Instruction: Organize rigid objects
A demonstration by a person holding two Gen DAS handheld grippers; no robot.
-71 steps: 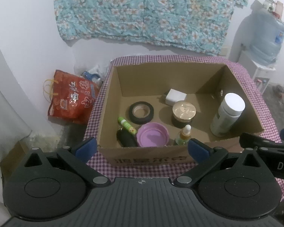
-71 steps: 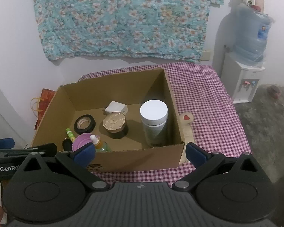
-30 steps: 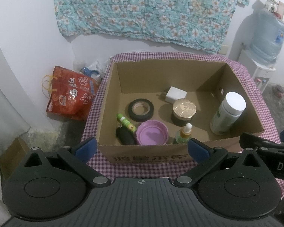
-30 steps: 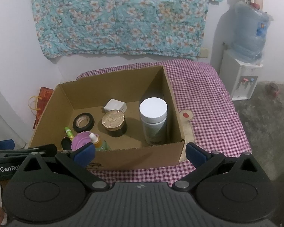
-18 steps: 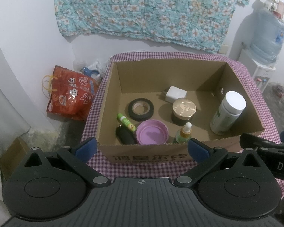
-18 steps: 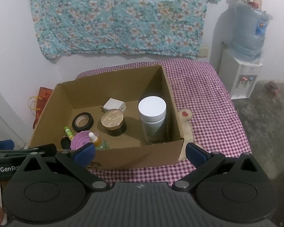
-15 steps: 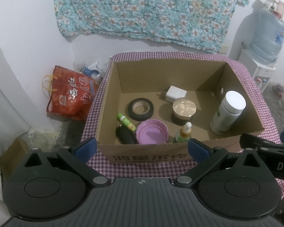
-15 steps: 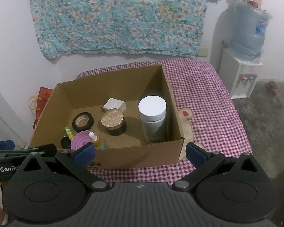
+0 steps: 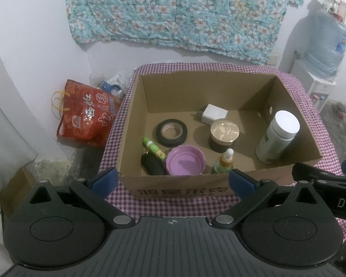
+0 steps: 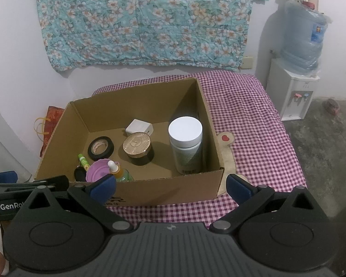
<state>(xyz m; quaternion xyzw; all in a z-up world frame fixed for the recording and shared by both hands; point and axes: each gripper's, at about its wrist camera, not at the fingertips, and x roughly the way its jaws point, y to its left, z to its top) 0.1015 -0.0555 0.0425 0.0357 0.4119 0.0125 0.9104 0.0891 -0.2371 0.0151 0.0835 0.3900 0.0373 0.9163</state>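
Nearest the cameras, the left gripper (image 9: 171, 180) and the right gripper (image 10: 170, 185) both hang in front of the cardboard box (image 9: 219, 187), each with jaws spread wide and nothing between them; neither touches the box.

The box stands on a worktop covered by a purple checked cloth (image 10: 253, 124). Against its near wall lie a dark oval object (image 9: 151, 165), a green stick (image 9: 153, 148), a purple lid (image 9: 185, 163) and a small dropper bottle (image 9: 223, 164), close together; behind them are a roll of black tape (image 9: 171, 132) and a dark jar with gold lid (image 9: 224, 134); a white adapter (image 9: 213, 115) lies further back; a tall white-capped bottle (image 10: 186, 147) stands upright at the right wall.

All rigid things I can see are already inside, so the task seems near its end or before a new pick. If something must be taken, I judge the tall bottle easiest for the right gripper: come from above, close across its cap, and keep clear of the box wall; the dropper bottle is crowded by the lid and may tip.

On the wall behind hangs a flowered cloth (image 10: 145, 20).
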